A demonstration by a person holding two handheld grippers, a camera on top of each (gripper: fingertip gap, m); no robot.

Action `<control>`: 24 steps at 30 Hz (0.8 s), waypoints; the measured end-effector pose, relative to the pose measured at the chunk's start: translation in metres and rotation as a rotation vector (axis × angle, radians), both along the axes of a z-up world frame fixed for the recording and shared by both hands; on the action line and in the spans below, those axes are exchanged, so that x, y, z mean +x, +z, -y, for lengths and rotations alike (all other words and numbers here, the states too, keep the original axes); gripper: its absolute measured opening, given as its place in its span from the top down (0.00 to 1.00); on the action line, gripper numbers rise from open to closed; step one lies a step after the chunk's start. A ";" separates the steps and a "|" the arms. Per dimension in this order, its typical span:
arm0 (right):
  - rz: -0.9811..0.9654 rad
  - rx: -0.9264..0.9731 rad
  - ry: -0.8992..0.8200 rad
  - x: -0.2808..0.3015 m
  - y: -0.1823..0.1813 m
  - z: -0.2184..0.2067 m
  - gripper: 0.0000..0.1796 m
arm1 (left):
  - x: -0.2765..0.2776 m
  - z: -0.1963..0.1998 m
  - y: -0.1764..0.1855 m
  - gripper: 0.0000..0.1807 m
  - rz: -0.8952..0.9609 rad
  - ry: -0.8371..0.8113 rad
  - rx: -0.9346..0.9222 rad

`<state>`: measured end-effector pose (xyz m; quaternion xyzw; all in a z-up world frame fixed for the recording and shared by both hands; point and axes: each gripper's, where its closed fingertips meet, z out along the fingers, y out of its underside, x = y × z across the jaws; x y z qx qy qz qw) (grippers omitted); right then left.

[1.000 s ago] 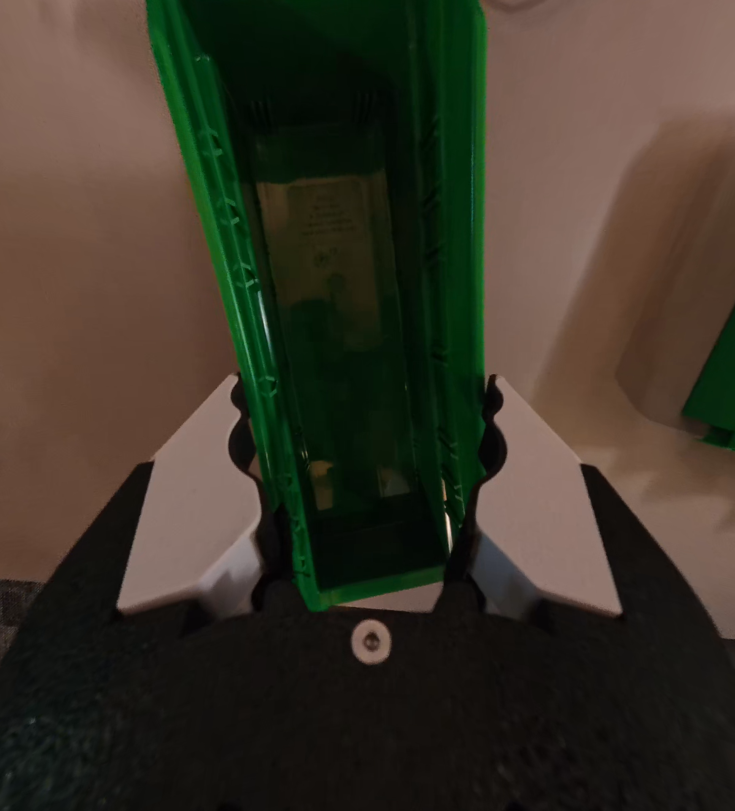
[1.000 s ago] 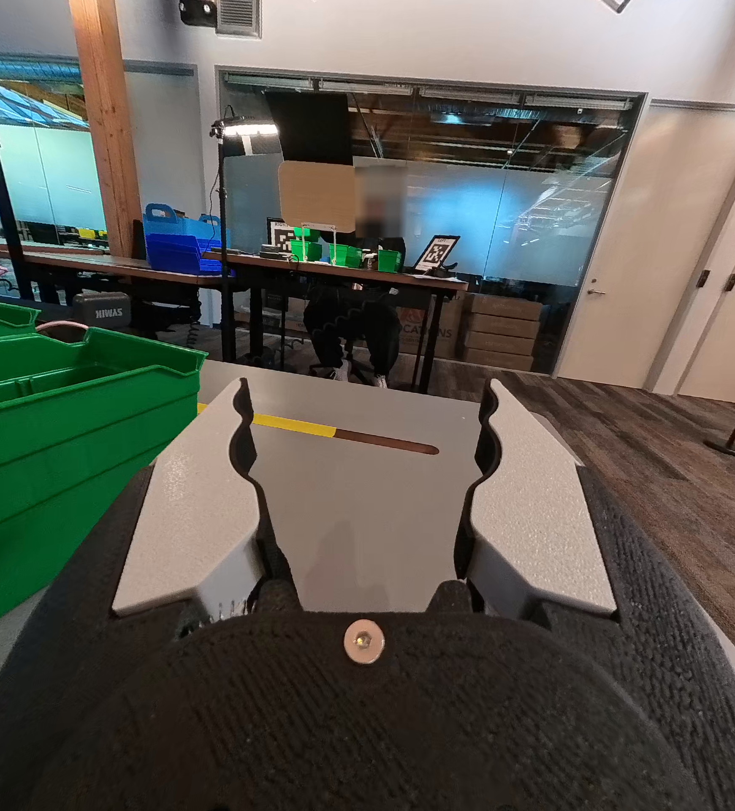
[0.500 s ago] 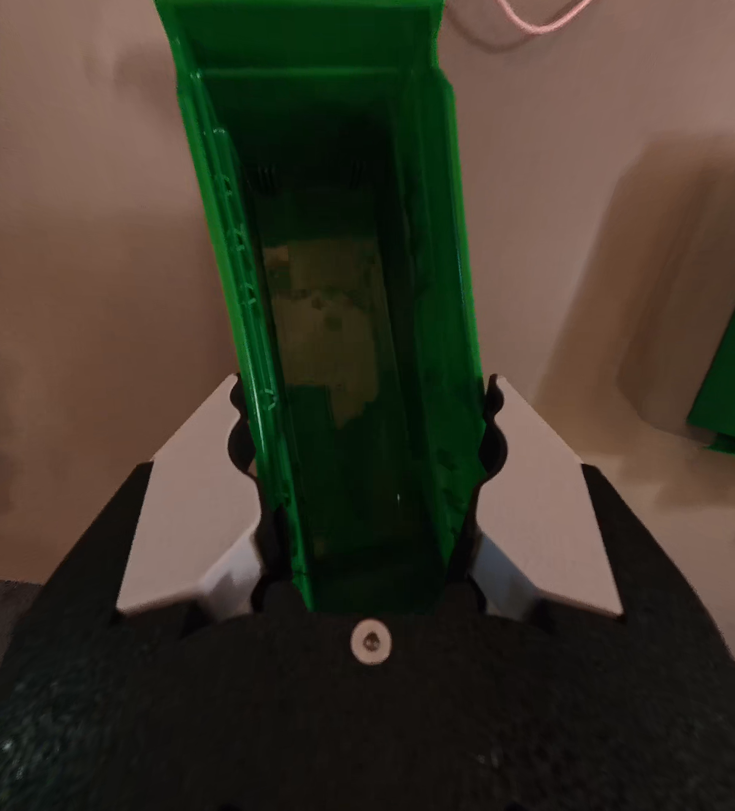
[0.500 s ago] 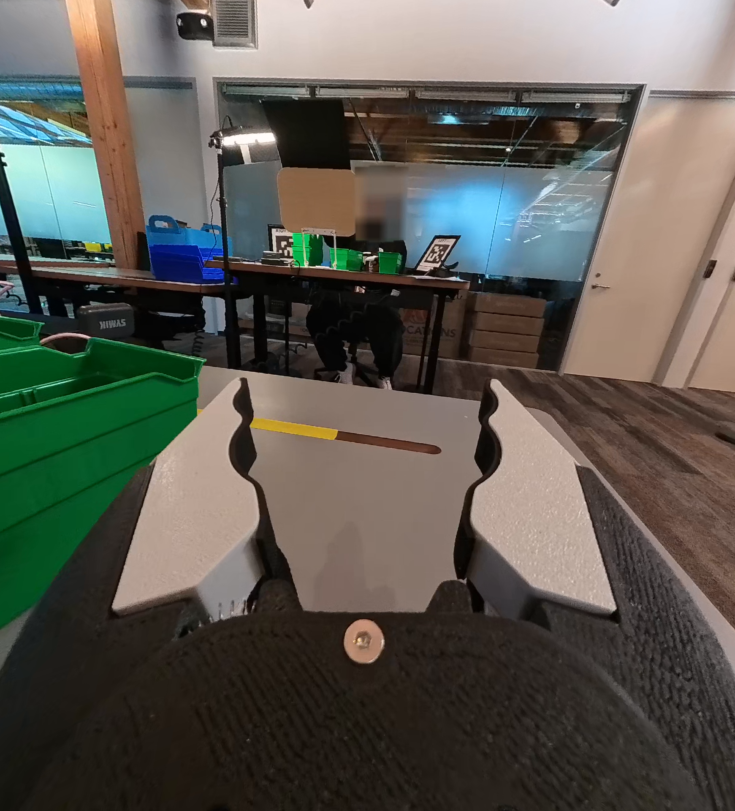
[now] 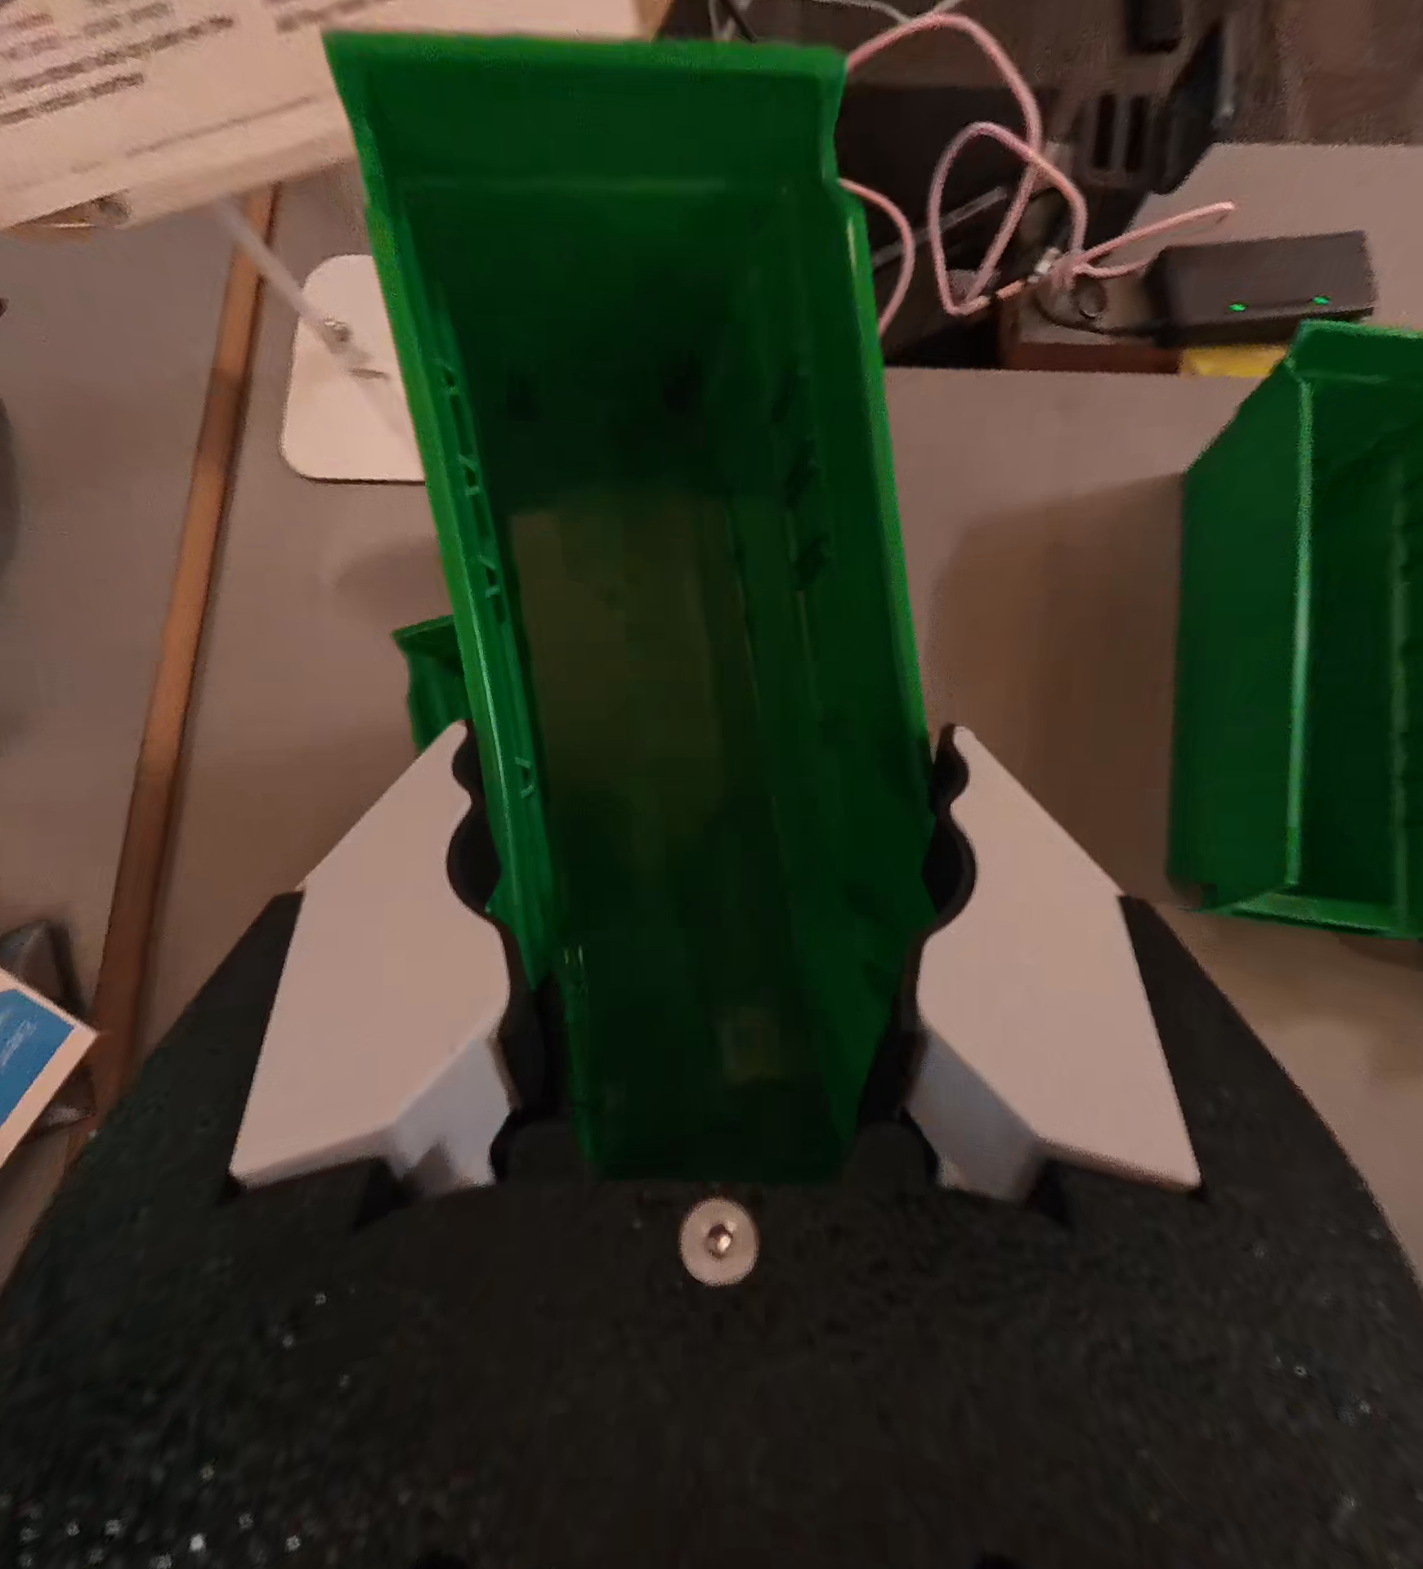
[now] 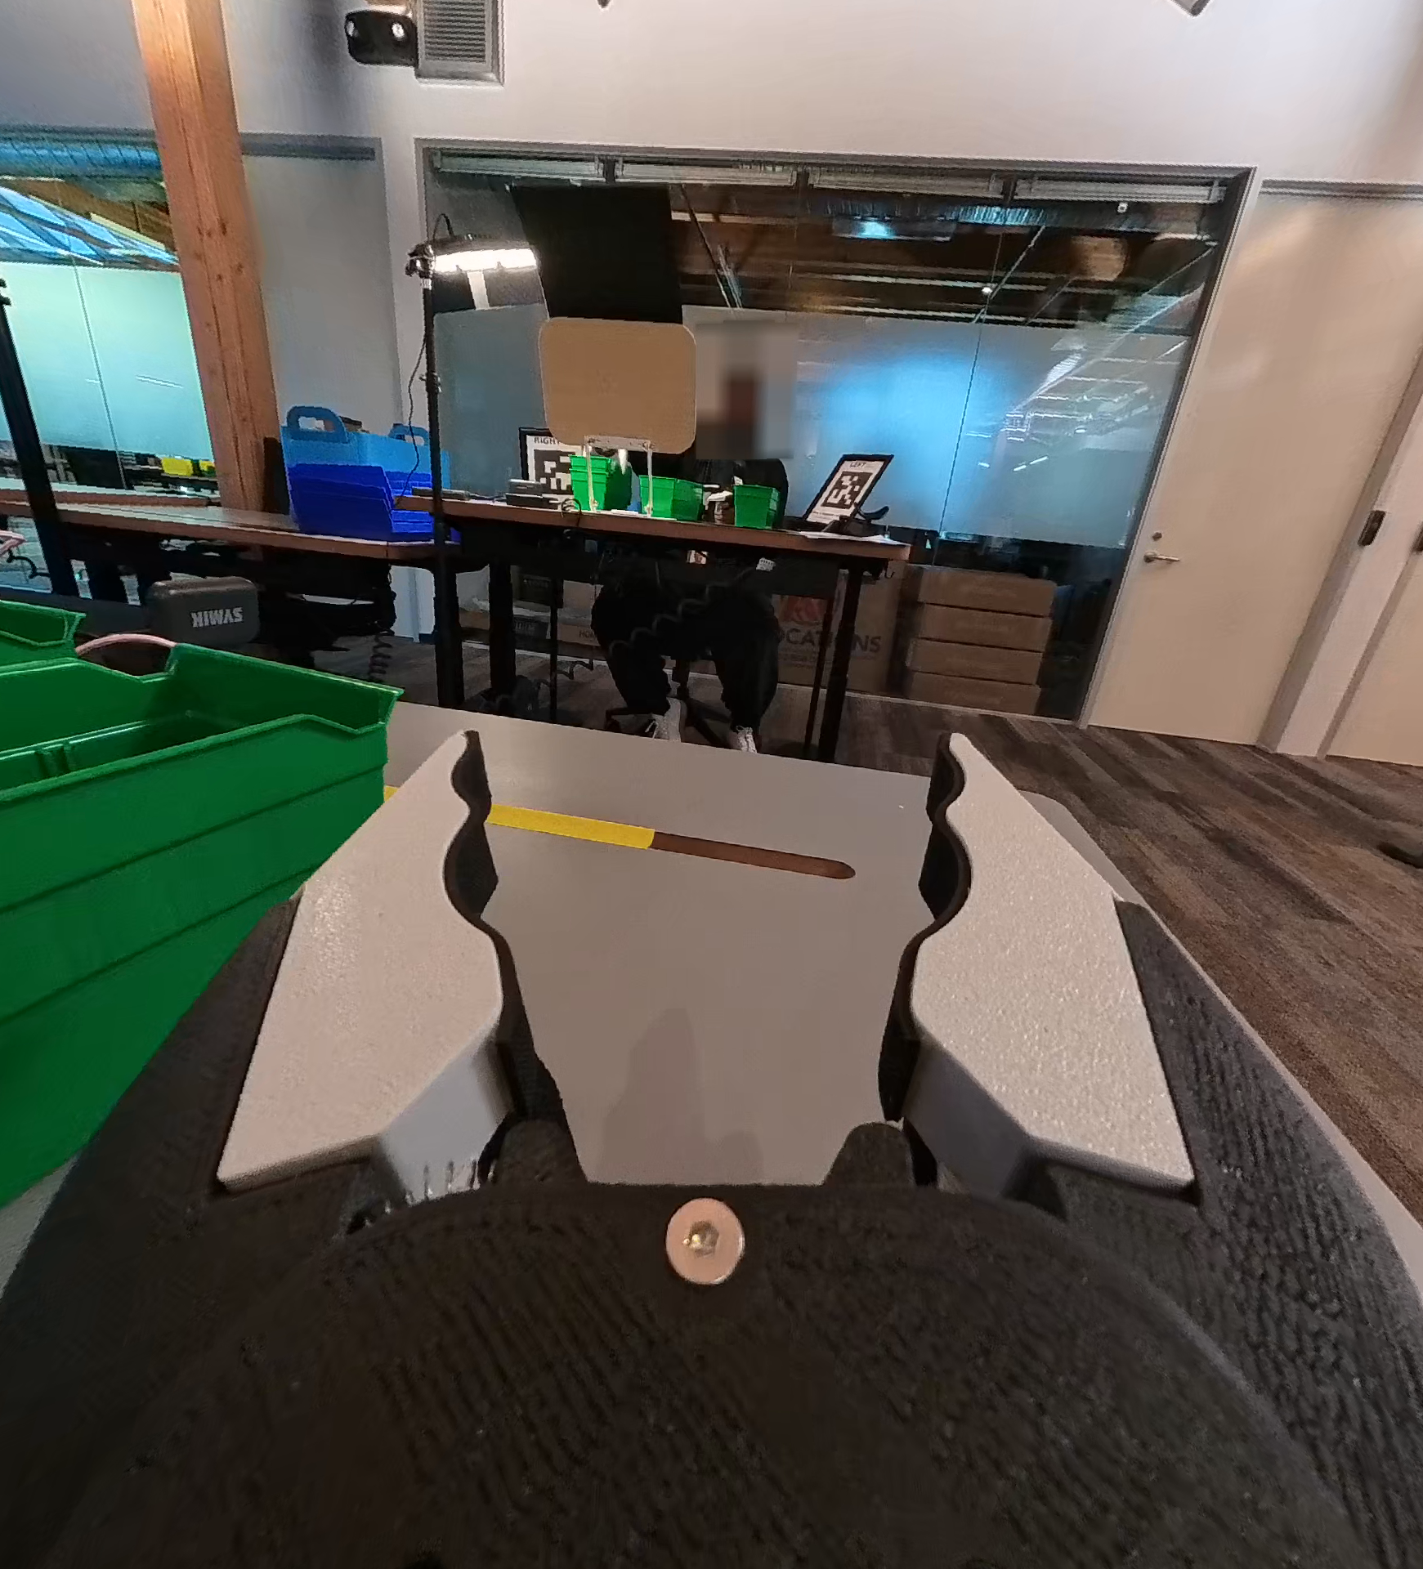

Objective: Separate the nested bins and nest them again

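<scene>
bins: we hold one green bin (image 5: 691, 679) in the left hand-held gripper (image 5: 703, 849), its open side facing us and its long axis running away from the camera; a corner of another green piece (image 5: 432, 679) peeks out just beside its left wall, and we cannot tell whether that is a second bin under it.
other bin: a second green bin (image 5: 1353, 645) sits on the tabletop (image 5: 1056, 543) to the right, apart from the held one; in the right wrist view green bins (image 6: 122, 866) sit nested at the left edge.
left hand-held gripper: pinching the held bin across its two side walls, near the end closest to us.
right hand-held gripper (image 6: 708, 866): spread wide, nothing between its fingers, hovering over bare tabletop beside the nested bins.
step in hand: we judge that we are carrying the separated bin clear, to set it down or bring it back for nesting.
doing it well: keep the squeeze even so the thin walls do not bow and slip; keep the bin level; line its long axis up with the target bin before lowering, and let the free gripper steady that bin.
around it: a pink cable (image 5: 988, 212) and a dark box (image 5: 1264, 276) lie beyond the bin, a card stand (image 5: 334, 365) to the left.
change from a second ago: the left view now takes in the tabletop clutter where only plain surface showed; the grip on the bin is the same, and the right gripper has barely shifted.
</scene>
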<state>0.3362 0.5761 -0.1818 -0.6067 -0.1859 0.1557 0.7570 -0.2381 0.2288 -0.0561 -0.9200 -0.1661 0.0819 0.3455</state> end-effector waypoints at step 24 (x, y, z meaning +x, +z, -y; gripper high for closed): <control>0.015 0.001 0.016 -0.004 -0.001 0.000 0.43 | 0.124 -0.162 -0.168 0.42 0.211 -0.225 -0.041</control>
